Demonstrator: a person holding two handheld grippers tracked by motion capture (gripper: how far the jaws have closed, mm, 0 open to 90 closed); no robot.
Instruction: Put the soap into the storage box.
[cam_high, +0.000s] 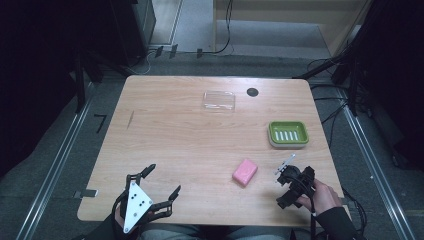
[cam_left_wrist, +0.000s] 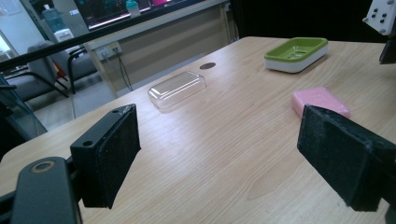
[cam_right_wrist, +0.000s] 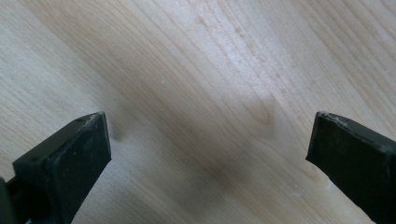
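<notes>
Pink soap bar lies flat on the wooden desk, towards the near right corner, clear of everything else; its long axis runs diagonally, from the near edge up towards the far right. The right gripper stands just beside it on the right-edge side, jaws spread wide and empty, angled down at bare wood in the right gripper view. The left gripper sits at the near edge left of centre, jaws likewise apart with nothing between them, and well apart from the bar. The right hand is plainly the nearer. The green soap dish stands beyond the bar near the right edge; a clear plastic lid lies towards the far edge. Judgement: a grasp across the bar's short sides would need the right jaws turned leftwards.
</notes>
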